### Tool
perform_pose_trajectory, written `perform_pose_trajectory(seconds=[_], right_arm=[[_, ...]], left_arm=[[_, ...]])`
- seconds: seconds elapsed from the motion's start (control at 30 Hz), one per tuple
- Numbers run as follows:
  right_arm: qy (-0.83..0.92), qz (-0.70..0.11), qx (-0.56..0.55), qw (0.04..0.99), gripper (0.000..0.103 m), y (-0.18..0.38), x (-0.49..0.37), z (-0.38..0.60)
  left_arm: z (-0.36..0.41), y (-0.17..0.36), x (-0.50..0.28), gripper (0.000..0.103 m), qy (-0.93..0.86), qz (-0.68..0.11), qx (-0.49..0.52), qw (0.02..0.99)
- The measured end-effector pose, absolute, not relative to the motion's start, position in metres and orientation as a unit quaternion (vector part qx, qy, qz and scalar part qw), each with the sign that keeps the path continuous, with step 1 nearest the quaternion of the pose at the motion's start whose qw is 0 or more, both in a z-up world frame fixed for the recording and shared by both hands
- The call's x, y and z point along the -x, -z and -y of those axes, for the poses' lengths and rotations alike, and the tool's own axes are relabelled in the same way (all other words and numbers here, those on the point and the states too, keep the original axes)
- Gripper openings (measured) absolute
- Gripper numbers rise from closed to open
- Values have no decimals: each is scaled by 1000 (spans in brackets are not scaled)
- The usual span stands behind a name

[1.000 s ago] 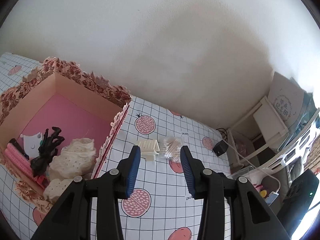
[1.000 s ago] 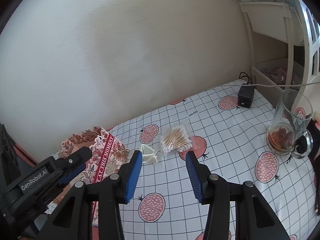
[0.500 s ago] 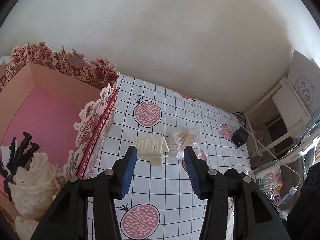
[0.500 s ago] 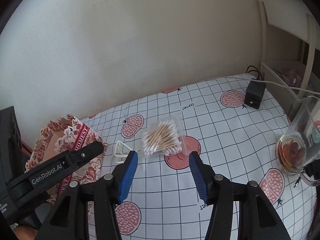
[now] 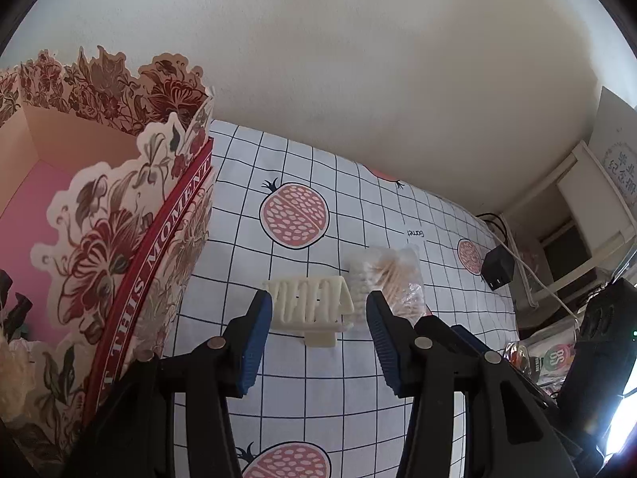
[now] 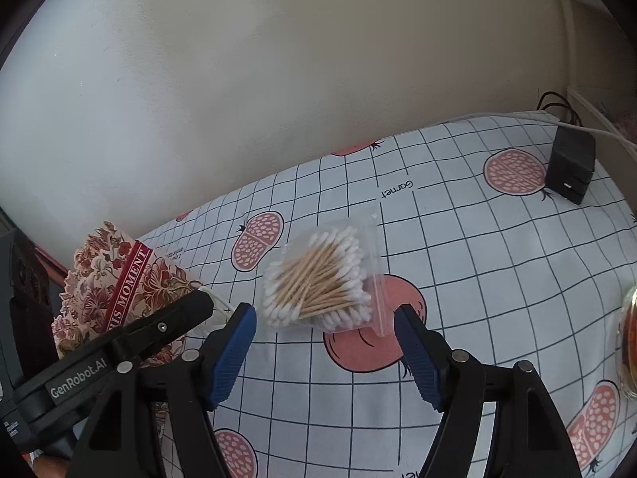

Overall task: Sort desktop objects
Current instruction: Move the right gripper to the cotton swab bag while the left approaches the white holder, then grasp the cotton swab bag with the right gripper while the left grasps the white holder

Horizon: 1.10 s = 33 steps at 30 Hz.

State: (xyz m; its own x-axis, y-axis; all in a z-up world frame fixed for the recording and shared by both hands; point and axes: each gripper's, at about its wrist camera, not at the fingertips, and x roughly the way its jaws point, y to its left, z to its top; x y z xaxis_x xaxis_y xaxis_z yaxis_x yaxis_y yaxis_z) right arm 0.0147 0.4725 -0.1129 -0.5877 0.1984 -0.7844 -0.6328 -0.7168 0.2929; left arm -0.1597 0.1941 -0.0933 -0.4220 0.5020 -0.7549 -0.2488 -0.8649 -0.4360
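A: What changed in the last second?

B: Both tools came closer to the cloth. The right gripper has just been widening; its jaws now stand well apart, empty, with the bag of cotton swabs just ahead between the tips, mid-frame.

A: And the left?

B: The left gripper sits about half open, holding nothing. The cream hair clip lies right between its tips at frame centre, larger than before.

A: Where would they go?

B: Probably the flowered box at the left edge. I'd judge both grabs are about to start.
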Motion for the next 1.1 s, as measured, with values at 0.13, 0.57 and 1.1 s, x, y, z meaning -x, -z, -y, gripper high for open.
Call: perform_pose_trajectory(seconds=[0.13,0.57,1.1], right_arm=[[-844,-301,386,220,76,119,-9,-484],[-833,-306,414,204,82,127,24,-496],[-788,-239,494,278,83,141,49,-494]], left_arm=[[-196,98,161,49,-837,124,483,226],[-204,104,159,49,-845,100,473,229],[-209,107,157,56,-853,81,461,232]])
